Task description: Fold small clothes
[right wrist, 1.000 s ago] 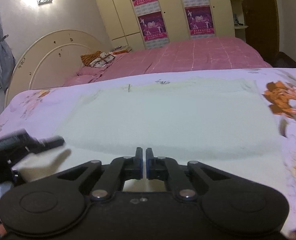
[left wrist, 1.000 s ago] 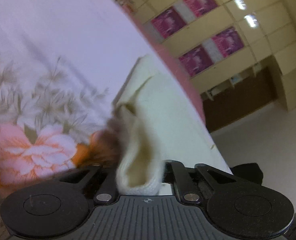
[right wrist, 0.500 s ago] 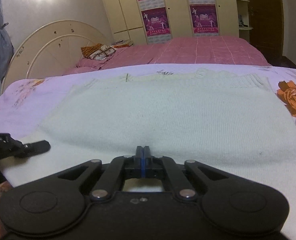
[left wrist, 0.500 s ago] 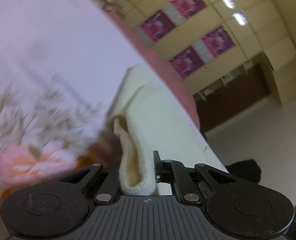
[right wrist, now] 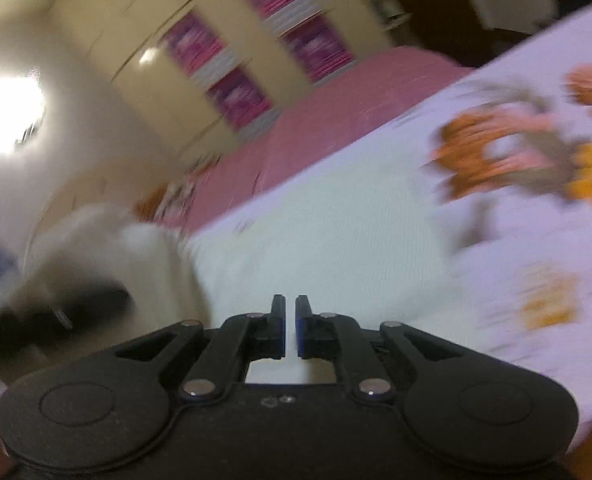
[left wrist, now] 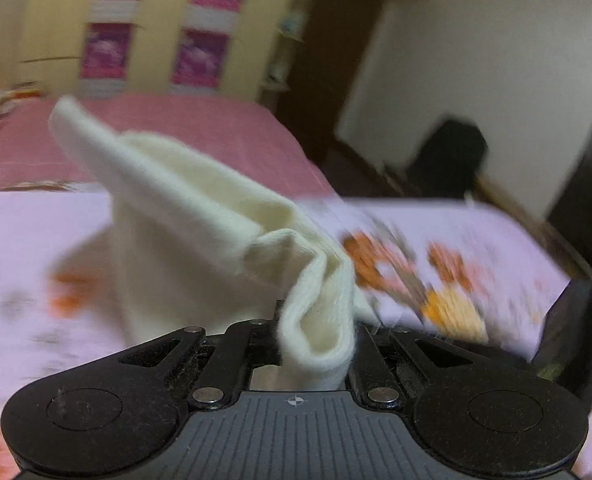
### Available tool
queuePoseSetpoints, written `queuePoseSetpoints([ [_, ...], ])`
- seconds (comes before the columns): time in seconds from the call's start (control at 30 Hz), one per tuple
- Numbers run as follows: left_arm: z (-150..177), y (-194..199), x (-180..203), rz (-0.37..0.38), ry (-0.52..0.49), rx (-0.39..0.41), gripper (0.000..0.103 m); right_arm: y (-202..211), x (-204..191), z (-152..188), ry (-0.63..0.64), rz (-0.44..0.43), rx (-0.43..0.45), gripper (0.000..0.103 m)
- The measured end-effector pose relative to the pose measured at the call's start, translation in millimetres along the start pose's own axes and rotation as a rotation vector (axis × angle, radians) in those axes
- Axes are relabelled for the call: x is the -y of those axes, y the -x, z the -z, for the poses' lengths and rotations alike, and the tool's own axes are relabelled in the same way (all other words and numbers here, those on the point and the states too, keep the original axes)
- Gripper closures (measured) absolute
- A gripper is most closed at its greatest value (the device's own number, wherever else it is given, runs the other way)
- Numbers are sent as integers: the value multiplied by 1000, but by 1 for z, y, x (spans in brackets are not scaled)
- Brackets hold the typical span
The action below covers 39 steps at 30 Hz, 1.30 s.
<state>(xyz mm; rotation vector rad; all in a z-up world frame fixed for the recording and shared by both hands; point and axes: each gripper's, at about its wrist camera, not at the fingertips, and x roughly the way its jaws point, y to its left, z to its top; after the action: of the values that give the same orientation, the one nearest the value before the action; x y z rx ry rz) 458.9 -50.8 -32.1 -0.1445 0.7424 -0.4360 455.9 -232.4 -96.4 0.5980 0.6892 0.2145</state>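
The left gripper (left wrist: 315, 344) pinches a bunched fold of the cream knitted garment (left wrist: 200, 220), lifting it above the lilac floral bedsheet (left wrist: 475, 232). The right gripper (right wrist: 290, 326) hangs over the garment's flat part, its blue-padded fingers (right wrist: 278, 326) opening a narrow gap, empty between.

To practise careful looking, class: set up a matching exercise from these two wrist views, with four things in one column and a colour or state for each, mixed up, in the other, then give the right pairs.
Column one:
1. left gripper
2. right gripper
3. far bed cover
4. near bedsheet

Column two:
A. plain pink
B. pale lilac with orange flowers
C. clamped on a cream knit garment
D. nothing between its pads, a small gap opening

Pairs: 1-C, 2-D, 3-A, 4-B
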Motion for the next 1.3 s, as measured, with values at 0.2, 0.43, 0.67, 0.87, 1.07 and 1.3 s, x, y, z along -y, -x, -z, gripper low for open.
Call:
queuePoseSetpoints([
  [0.2,31,-24,70,-5,-135,-107,15,58,79,-29,-227,-29,81,69],
  [0.43,0,40,-5,-93,-6,105,10,78,96,-30,-209,-39,66,69],
  [0.67,14,23,-102,-230,161,9,11,36,57,-28,-84,-95,-35,69],
  [0.87,34,0,-103,-237,105,-37,9,4,50,-33,-31,-67,-90,69],
  [1.07,30,5,-113,-217,133,-1,9,-7,44,-33,2,-103,-145,69],
  [1.3,29,-16,-118,-201,145,-12,9,-17,33,-32,32,-128,-184,69],
])
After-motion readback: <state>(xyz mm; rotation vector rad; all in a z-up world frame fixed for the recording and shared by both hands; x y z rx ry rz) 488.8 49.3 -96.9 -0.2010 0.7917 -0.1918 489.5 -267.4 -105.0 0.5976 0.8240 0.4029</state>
